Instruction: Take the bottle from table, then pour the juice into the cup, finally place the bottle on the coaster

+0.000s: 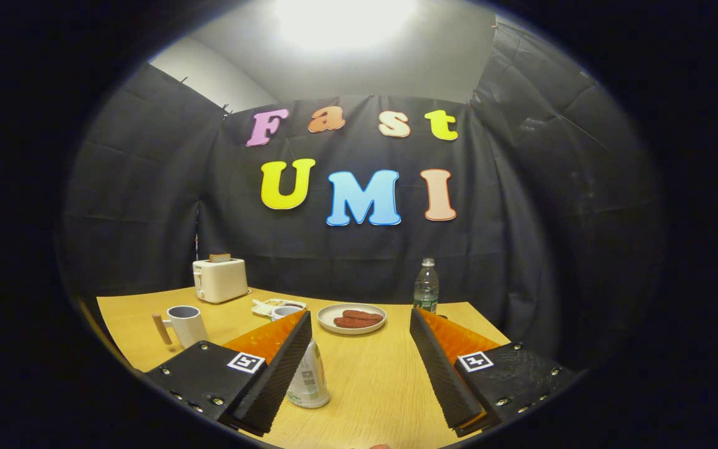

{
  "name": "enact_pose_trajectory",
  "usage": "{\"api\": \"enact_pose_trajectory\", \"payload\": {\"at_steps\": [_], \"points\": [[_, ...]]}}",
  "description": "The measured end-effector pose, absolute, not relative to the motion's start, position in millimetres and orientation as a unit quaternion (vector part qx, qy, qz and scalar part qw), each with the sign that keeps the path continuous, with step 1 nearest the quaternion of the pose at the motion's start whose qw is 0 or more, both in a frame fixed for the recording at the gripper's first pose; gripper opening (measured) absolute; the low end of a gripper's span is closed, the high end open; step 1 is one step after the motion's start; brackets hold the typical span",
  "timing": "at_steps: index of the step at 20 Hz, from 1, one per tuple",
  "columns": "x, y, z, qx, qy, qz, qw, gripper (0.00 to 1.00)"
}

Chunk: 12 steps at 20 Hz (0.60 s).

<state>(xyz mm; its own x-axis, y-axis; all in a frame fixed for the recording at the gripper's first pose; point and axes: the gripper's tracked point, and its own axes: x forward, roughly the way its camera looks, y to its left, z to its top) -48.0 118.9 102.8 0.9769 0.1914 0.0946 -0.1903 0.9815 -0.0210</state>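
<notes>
Gripper view: the gripper (pixel 359 368) was spread wide, gripping nothing. The juice bottle (pixel 309 377) stood on the wooden table (pixel 371 380) against the left finger's inner face. The mug (pixel 186 324) stood near the table's left edge.

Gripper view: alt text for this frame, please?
The hand-held gripper is open above a wooden table, a small bottle standing against its left finger's inner face. Beyond: a mug, toaster, plate and water bottle.

Table (pixel 365 374) matt pale wood grain; water bottle (pixel 426 287) clear plastic; plate (pixel 353 317) smooth glazed ceramic; gripper (pixel 359 368) pads ribbed.
</notes>
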Motion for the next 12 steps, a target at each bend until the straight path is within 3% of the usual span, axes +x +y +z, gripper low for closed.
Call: {"api": "enact_pose_trajectory", "payload": {"at_steps": [12], "points": [[-37.6, 179.8, 43.4, 0.009, -0.004, 0.14, 0.99, 0.97]]}}
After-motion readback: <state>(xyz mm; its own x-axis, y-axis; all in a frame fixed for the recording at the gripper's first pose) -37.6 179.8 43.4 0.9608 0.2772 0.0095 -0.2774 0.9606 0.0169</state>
